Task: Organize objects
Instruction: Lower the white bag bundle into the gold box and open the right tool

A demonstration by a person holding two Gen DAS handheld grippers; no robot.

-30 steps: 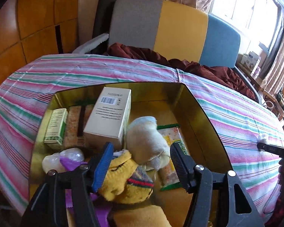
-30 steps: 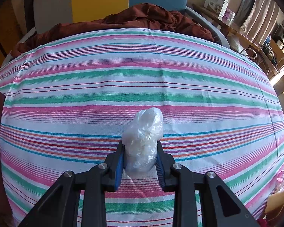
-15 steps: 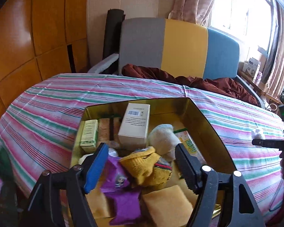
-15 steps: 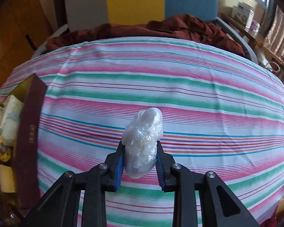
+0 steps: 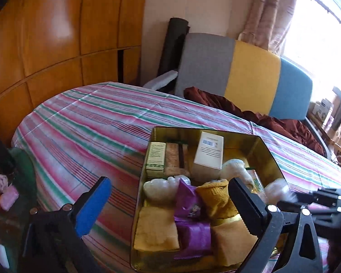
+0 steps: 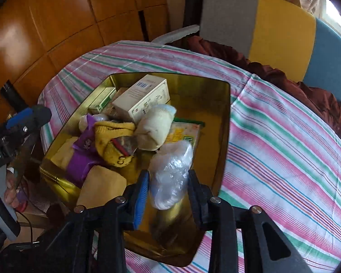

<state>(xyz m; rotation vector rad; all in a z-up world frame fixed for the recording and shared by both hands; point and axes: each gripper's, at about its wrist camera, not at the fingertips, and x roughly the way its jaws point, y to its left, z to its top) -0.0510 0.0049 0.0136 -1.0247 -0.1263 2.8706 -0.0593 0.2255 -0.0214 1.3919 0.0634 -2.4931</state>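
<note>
— Why is the plastic bag (image 6: 170,173) held over the gold tin (image 6: 225,118)?

— It is meant to be dropped in with the other things. The right gripper (image 6: 168,193) has just been opening, and the bag is no longer clearly pinched.

— And the left gripper (image 5: 170,204)?

— Its jaws have just been spread wide, nothing between them, so the yellow sock (image 5: 216,195) is left in the tin.

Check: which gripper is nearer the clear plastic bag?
Right. The clear plastic bag sits between the right gripper fingers, jaws just opening. The left gripper stands open beside it.
</note>
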